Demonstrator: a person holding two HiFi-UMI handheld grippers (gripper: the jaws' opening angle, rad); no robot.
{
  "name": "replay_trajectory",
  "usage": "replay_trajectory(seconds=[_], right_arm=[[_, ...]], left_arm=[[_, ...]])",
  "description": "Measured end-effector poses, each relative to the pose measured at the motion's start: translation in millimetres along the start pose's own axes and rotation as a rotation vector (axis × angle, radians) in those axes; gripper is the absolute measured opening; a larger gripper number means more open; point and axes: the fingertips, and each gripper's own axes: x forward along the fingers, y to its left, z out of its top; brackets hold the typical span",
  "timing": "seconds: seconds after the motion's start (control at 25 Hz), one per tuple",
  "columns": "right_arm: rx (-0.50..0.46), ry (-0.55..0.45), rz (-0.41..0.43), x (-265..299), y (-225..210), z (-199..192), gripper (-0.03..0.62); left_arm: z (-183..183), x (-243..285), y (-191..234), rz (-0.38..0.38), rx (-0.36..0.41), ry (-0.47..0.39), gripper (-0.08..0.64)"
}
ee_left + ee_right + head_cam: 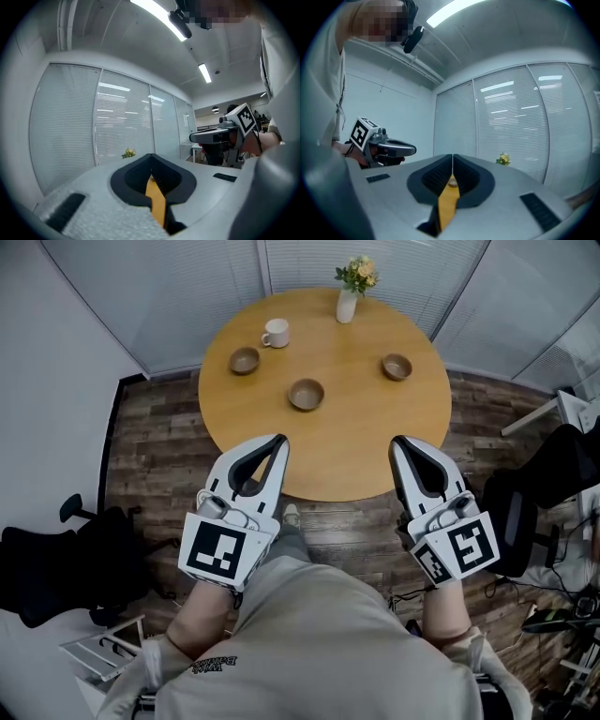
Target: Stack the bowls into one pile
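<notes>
Fingers of left gripper and right gripper press together, empty, at the desk's near edge, so stacking looks unstarted: left bowl, middle bowl and right bowl sit apart, and grasping one first needs them opened.

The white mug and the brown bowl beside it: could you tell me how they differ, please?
The mug is white, the bowl brown. The mug has a handle; the bowl has none. The mug is taller and narrower, the bowl wider. Both sit upright on the table.
</notes>
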Motion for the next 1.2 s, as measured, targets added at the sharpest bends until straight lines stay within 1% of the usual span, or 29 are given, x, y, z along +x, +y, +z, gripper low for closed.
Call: replay_trajectory(seconds=[0.24,0.4,0.6,0.8,1.0,1.2], right_arm=[[-0.015,0.003,-0.02,56.8,-17.8,6.3,0.029],[-0.029,0.029,-0.037,89.5,-27.8,6.7,0.029],[-0.033,0.056,-0.066,125.0,-42.8,7.1,0.029],[-0.062,0.082,-0.095,157.9,-58.5,13.4,0.029],[-0.087,0.097,-0.143,175.1,-78.4,19.0,0.029],[-0.073,0.105,-0.169,176.9,-92.5,13.9,0.029]], left_arm=[[-3.0,34.2,49.3,-0.02,0.005,-0.011,0.02],[-2.6,58.2,73.8,-0.048,-0.043,0.0,0.02],[-0.1,86.6,109.4,-0.071,-0.046,-0.01,0.02],[-3.0,109.5,138.6,-0.097,-0.064,-0.005,0.02],[-6.1,127.5,156.7,-0.128,-0.062,-0.004,0.02],[-8.8,142.5,156.6,-0.143,-0.062,-0.002,0.02]])
